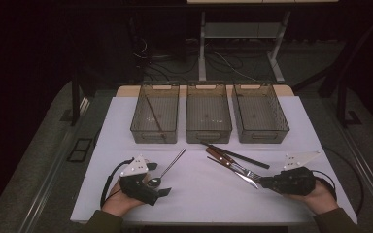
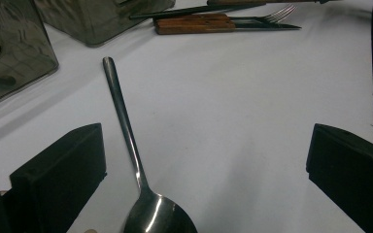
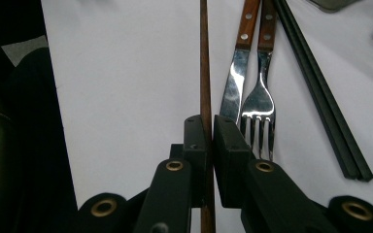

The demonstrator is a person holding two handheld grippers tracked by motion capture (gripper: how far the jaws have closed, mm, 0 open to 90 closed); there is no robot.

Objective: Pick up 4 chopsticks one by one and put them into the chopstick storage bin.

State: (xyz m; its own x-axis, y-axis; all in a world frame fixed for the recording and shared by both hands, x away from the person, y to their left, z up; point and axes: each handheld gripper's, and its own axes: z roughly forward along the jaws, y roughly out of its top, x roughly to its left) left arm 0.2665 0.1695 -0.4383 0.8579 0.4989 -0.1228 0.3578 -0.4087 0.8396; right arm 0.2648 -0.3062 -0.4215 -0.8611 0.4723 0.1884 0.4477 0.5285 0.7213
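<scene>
High view
- Landmark: middle bin (image 1: 209, 136), the centre of three in a row at the table's far side.
- Other bins: left bin (image 1: 154, 137) and right bin (image 1: 264, 136), one on each side of it.
- Left bin content: one brown stick (image 1: 154, 116), lying lengthwise.
- Right gripper (image 1: 263, 182): near side of the middle bin and to its right, pointing left across the table.
- Left gripper (image 1: 159, 179): near side of the middle bin and to its left, at the bowl of the spoon (image 1: 170, 167).

Left gripper view
- Left gripper (image 2: 204, 165): jaws wide apart, nothing gripped.
- Spoon (image 2: 126, 126): between the jaws, closer to the left one, handle running away toward the bins.

Right gripper view
- Right gripper (image 3: 210, 124): jaws narrow, clamped on a held stick (image 3: 204, 58).
- Held stick axis: straight ahead along the jaws, with a short end trailing behind.
- Beside it on the table: knife (image 3: 233, 92), fork (image 3: 258, 104), black chopsticks (image 3: 320, 97), all roughly parallel to it.

Judgement
- Likely target: left bin, far and to the left of the right hand, across the middle bin's front.

Counts
- Bins: three.
- Brown sticks: two.
- Black chopsticks: two.
- Spoon, knife, fork: one each.
</scene>
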